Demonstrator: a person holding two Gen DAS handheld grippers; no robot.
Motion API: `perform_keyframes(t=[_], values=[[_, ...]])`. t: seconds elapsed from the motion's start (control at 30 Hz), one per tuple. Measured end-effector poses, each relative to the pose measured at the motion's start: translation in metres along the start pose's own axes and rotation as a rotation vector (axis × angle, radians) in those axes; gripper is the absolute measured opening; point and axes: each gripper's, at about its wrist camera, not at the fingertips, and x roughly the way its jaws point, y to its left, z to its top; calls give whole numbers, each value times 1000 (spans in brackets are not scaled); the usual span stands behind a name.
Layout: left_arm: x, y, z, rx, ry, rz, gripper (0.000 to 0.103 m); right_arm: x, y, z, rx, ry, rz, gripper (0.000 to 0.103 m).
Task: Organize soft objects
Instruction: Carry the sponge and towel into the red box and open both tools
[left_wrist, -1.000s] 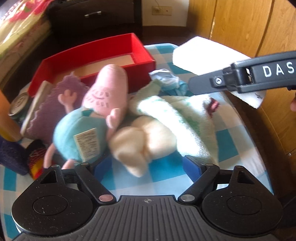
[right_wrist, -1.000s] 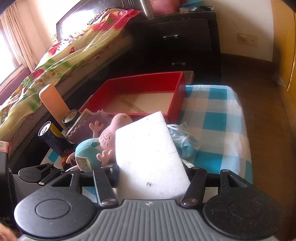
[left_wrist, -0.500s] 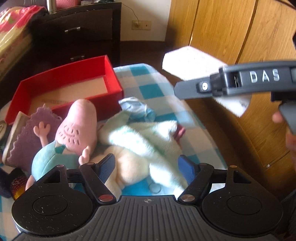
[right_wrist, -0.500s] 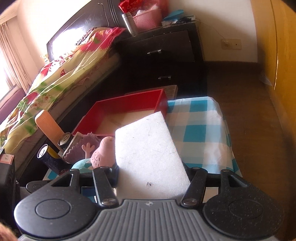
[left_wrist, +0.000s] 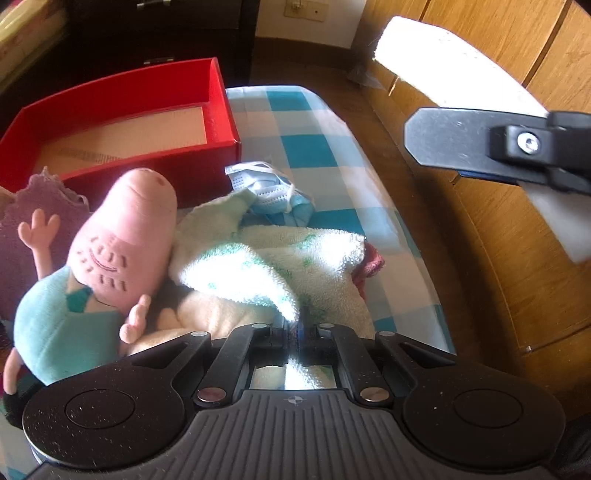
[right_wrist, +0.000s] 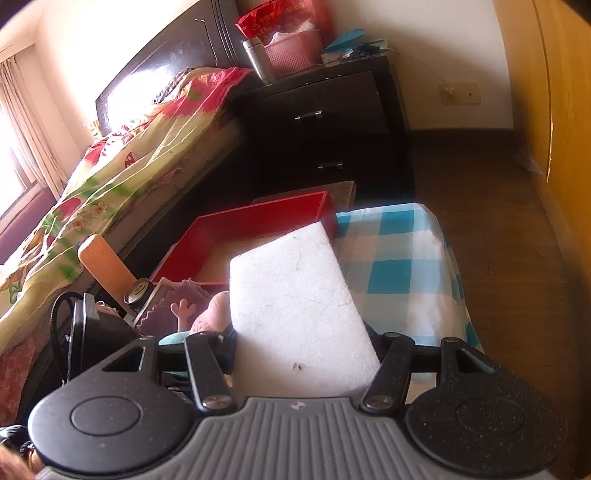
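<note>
Left gripper (left_wrist: 291, 332): jaws drawn nearly together with a fold of the white-and-green towel (left_wrist: 266, 266) pinched between them. I read this as a grasp on the towel's near edge, though the contact point is washed out by glare, so I hedge on how much cloth is actually caught.

Right gripper (right_wrist: 306, 354): jaws clenched on the white foam block (right_wrist: 295, 310), gripping its near end so that most of the block sticks out ahead. In the left view the block hangs raised off to the right, over the wooden floor (left_wrist: 461, 258) and away from the bench (left_wrist: 306, 147), probably so that it keeps clear of the pile.

Layout: the red box (left_wrist: 221, 110) sits at the far left of the checked bench and holds no soft things so far. I take it as the destination. The pig toy (left_wrist: 122, 243) lies against the towel's left side, partly on the purple cloth (left_wrist: 22, 221). A crumpled blue face mask (left_wrist: 273, 192) rests just beyond the towel, near the box's front corner. Something pink-red (left_wrist: 369, 266) peeks out under the towel's right edge; I cannot identify it.

Judgement: sorting is early. The towel drapes over neighbouring items, so lifting it may drag the mask or roll the pig.
</note>
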Motion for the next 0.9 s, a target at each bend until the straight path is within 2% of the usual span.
perform_keyframes(t=[0.13, 0.3, 0.43, 0.6, 0.9], values=[[-21, 11, 0, -42, -38, -59, 0, -1, 4, 3, 6, -10, -4, 36], [-63, 31, 12, -136, -134, -162, 0, 1, 14, 4, -2, -14, -7, 36], [-92, 44, 20, -186, -211, -206, 0, 1, 24, 9, -8, -31, 6, 36], [-120, 55, 37, -211, -312, -191, 0, 2, 39, 20, -22, -61, 17, 36], [-159, 96, 75, -287, -478, -108, 0, 30, 66, 60, -58, -103, 7, 36]])
